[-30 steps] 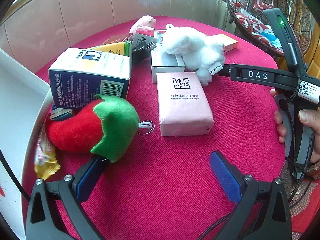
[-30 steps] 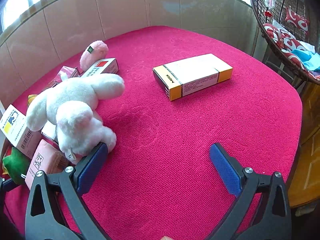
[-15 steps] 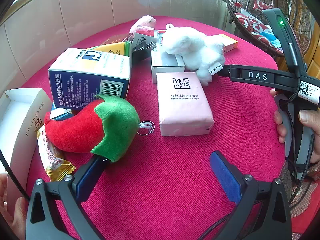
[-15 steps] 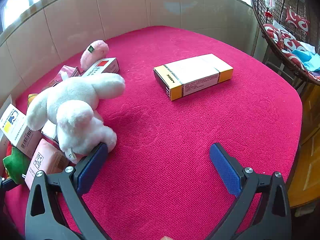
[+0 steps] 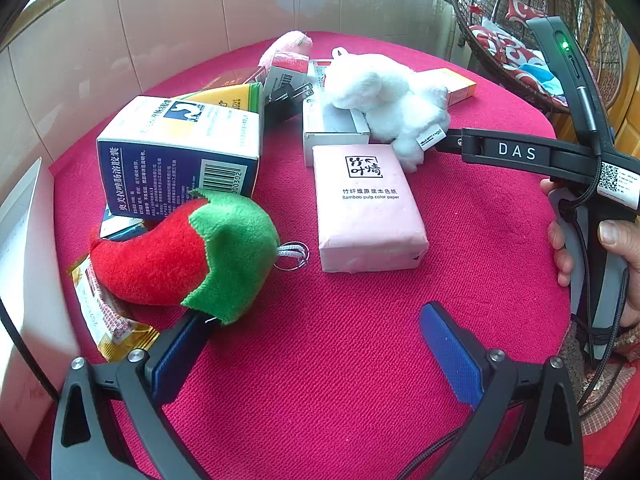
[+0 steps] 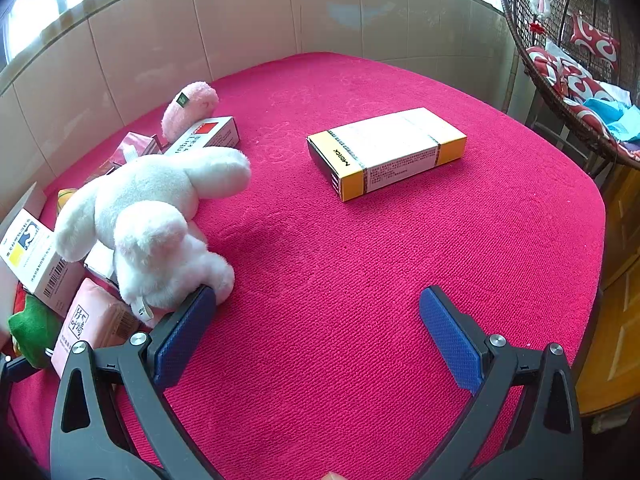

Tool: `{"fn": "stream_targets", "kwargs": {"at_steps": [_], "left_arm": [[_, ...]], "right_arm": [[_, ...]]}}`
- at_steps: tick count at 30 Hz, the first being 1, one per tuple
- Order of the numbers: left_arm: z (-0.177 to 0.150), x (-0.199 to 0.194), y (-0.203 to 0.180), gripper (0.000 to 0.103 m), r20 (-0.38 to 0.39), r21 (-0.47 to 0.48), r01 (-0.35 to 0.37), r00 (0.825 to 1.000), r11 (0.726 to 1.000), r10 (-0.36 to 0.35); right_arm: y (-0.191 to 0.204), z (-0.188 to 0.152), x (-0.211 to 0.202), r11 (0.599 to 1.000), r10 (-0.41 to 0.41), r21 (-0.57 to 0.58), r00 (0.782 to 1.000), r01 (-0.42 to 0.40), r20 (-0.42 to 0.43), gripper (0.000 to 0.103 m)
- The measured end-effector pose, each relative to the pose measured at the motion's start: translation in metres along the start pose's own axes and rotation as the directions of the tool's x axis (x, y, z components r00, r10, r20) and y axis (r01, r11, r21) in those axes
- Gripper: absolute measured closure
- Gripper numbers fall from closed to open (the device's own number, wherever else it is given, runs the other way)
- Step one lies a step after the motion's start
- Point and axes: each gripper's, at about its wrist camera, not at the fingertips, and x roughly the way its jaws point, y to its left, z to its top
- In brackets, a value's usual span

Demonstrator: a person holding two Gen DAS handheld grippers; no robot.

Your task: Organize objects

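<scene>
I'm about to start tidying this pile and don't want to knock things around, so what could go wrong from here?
The open left claw has one finger tucked under the strawberry plush; closing could drag it onto the snack packet. The white plush rabbit lies across a grey box, so lifting either may shift the other. The open right claw sits against the rabbit's foot and may snag it.

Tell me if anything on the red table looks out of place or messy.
Yes. Most things sit jumbled on one side: the white plush sprawls over a grey box, the strawberry plush lies against the tilted blue box, and a snack packet is half under it. Only the yellow box lies apart, flat.
</scene>
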Motion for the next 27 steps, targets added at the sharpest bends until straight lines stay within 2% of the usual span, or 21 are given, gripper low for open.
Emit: {"fn": "stream_targets", "kwargs": {"at_steps": [27], "left_arm": [[0.0000,-0.0001,-0.0006,0.000,-0.001,0.004,-0.001,1.000,1.000,0.001]], "right_arm": [[-0.0005,-0.0052,-0.0016,1.000,-0.019,-0.017,1.000,0.019,-0.007,0.000]]}}
